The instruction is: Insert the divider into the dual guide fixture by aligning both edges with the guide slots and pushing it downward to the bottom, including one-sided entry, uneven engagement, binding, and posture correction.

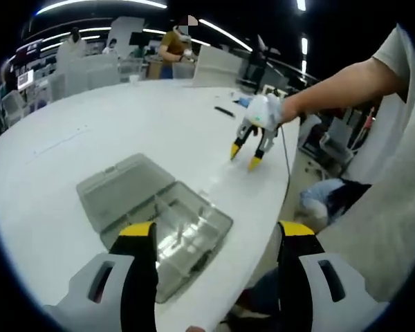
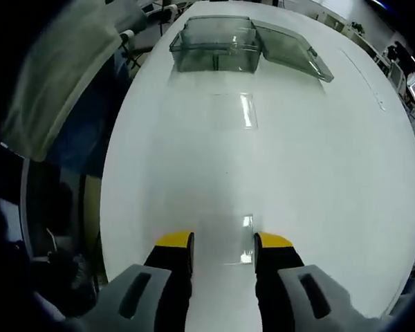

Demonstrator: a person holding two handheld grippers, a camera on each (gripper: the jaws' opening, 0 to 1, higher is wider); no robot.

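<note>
- While the clear divider (image 2: 245, 238) lay flat on the bench (image 2: 318, 173) between its tips, the right claw (image 2: 223, 243) stood open, pickup not yet made.
- Next, by my read: close on the divider, carry it to the organizer box (image 2: 216, 45).
- Left claw (image 1: 216, 238) hovered open over that box.

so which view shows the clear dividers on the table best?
Right gripper view: two flat clear dividers, one mid-table, one at the jaws. Left gripper view shows mainly the open box and the right gripper above the table; the dividers barely read there.
</note>
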